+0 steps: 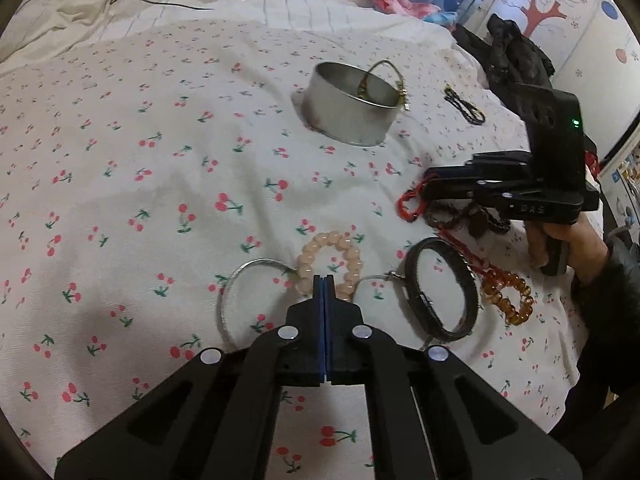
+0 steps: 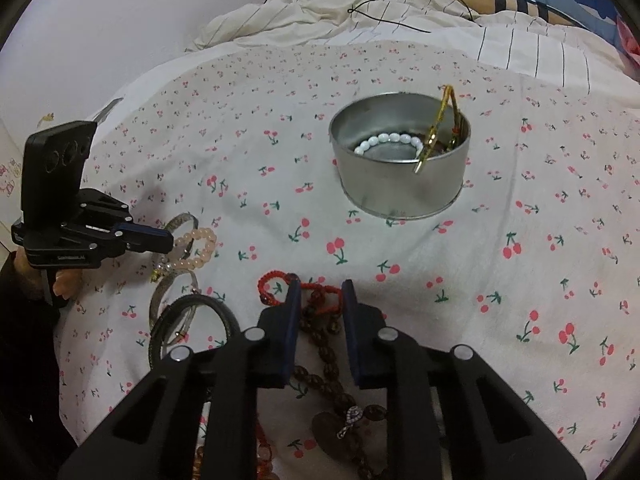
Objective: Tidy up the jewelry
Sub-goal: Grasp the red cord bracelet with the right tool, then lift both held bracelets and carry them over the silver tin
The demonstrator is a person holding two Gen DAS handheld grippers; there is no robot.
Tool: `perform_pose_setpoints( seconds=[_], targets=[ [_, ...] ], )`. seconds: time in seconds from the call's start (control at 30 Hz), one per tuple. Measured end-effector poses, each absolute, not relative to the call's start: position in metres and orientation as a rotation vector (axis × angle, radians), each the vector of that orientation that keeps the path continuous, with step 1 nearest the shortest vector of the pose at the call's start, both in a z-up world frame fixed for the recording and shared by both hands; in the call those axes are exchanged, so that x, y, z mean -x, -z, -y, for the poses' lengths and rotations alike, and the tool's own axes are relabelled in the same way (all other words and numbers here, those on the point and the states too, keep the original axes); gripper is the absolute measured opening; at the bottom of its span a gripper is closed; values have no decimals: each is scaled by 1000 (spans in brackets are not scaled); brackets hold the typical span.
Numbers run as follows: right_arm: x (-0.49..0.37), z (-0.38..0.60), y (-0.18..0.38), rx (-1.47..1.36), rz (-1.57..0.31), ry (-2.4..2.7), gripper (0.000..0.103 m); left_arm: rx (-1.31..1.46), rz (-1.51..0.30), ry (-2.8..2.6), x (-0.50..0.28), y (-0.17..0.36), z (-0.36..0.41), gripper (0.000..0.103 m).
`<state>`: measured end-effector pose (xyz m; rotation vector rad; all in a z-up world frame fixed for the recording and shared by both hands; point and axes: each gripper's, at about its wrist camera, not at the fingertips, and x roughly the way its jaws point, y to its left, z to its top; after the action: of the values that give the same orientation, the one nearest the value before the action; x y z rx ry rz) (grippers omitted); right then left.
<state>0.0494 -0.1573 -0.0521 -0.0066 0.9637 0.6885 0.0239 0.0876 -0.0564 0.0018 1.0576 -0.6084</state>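
While left tongs (image 1: 324,280) pinch it, peach bead bracelet (image 1: 332,240), glossy, round

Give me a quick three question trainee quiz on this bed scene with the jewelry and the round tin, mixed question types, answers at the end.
1. True or false: the round silver metal tin is empty.
2. Which bracelet is at the tips of the left gripper? A) pale peach beaded bracelet B) amber beaded bracelet C) black band bracelet
3. Fill in: the red braided cord lies between the fingers of the ___ gripper.

Key: 1 false, a white beaded bracelet and a gold chain are in it; 2 A; 3 right.
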Motion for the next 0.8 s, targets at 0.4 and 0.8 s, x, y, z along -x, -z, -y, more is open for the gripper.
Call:
perform_pose_setpoints(
  seconds=[0.4,0.8],
  targets=[
    [-49,155,57,6,-998,-692,35,19,-1037,597,-22,54,-91,61],
    [-50,153,59,6,-1001,-694,35,-42,-1105,638,-23,71,-70,24]
  ],
)
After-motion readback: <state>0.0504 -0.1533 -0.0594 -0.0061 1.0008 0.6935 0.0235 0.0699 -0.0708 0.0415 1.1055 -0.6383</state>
